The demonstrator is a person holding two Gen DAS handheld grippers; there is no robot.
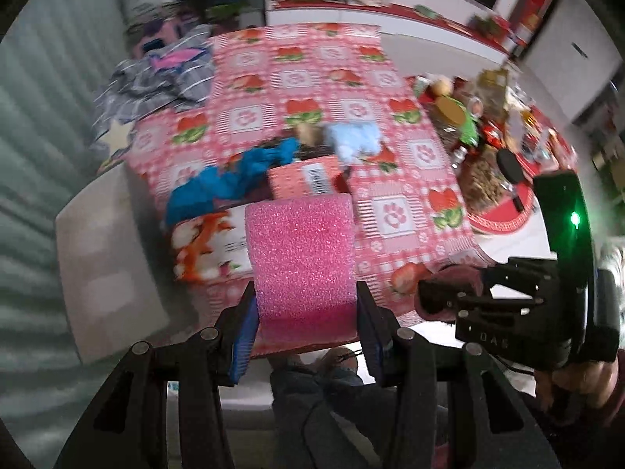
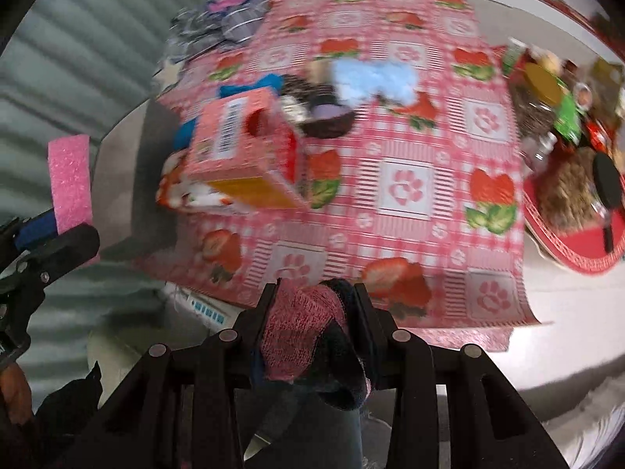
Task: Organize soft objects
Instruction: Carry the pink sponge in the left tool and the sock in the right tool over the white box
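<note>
The table (image 1: pixel 390 51) is covered by a pink checked cloth (image 1: pixel 312 78) printed with strawberries and paw prints. A crumpled grey striped garment (image 1: pixel 156 82) lies at its far left corner, and a crowd of jars and food on a red mat (image 2: pixel 562 250) fills the right edge. Near the left edge an orange-pink cardboard box (image 2: pixel 242 148) stands open, with a blue cloth (image 1: pixel 222 183) touching its far side and a light blue fluffy item (image 2: pixel 371 78) just beyond it toward the middle. The left gripper (image 1: pixel 306 312) is clamped on a pink sponge (image 1: pixel 302 254), held up over the near edge, its blue pads pressing both sides. The right gripper (image 2: pixel 316 312) is clamped on a pink and dark knitted sock (image 2: pixel 304 336), also off the table at the near edge.
</note>
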